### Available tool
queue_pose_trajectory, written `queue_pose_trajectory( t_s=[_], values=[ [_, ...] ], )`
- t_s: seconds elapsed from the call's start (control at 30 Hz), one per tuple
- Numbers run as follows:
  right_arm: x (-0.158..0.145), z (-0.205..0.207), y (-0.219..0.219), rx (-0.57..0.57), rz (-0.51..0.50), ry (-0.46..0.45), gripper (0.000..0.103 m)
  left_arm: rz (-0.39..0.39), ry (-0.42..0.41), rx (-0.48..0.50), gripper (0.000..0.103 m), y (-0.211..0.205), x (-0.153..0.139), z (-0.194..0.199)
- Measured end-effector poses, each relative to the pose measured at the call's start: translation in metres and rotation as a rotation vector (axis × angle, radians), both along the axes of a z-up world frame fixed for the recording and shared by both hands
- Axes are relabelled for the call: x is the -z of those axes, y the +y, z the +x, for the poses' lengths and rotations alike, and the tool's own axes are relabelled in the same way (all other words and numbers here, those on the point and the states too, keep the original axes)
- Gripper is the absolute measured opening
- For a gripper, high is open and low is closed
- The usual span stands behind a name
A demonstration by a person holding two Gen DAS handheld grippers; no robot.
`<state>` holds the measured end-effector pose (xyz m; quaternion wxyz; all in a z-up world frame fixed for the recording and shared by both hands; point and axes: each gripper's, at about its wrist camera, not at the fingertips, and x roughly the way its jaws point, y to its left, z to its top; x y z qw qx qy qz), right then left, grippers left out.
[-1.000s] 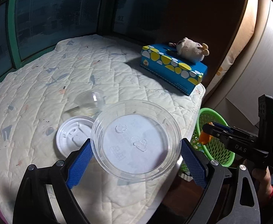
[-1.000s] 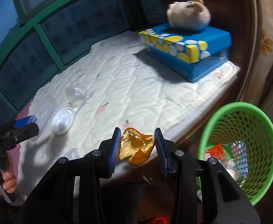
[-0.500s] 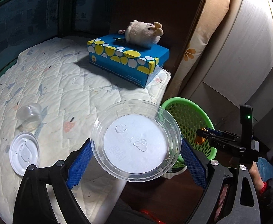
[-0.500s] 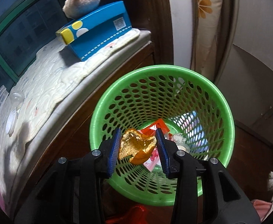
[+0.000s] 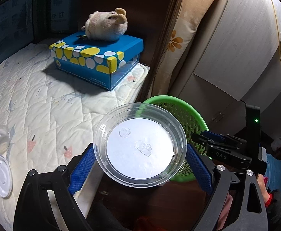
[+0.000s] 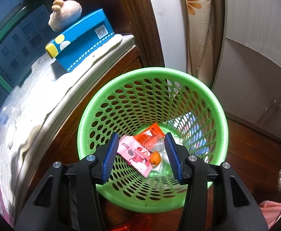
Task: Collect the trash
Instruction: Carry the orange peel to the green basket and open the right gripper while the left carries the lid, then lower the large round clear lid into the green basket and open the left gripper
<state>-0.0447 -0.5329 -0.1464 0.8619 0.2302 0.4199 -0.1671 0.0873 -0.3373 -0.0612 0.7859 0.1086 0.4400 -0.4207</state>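
Over the green basket [image 6: 152, 88], the right gripper [image 6: 141, 155] points down into it with its jaws opening and nothing between the pads, while an orange peel [image 6: 155, 158] lies among pink and red wrappers [image 6: 134, 150] on the bottom. At 6 o'clock in the left wrist view, the left gripper [image 5: 139, 161] is clamped on a clear round plastic lid [image 5: 139, 144], with the basket's rim just behind it at 2 o'clock. A white lid [image 5: 1, 175] and small clear cup [image 5: 0, 137] lie on the quilted bed [image 5: 44, 104] at 9 o'clock.
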Motion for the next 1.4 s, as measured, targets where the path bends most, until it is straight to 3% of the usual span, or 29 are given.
queue_pose_trajectory(
  t_s=[0.43,1.03,1.4],
  values=[
    [-0.027,-0.037,-0.008,0.054,-0.051,-0.067,0.072,0.035,0.053,0.071,0.089,-0.058,0.027,-0.010],
    [-0.024,-0.069,-0.018,0.131,-0.009,-0.091,0.074,0.088,0.140,0.120,0.090,-0.107,0.059,-0.021],
    [-0.026,-0.071,-0.015,0.135,0.011,-0.106,0.074,0.038,0.158,0.103,0.090,-0.084,0.048,-0.019]
  ],
)
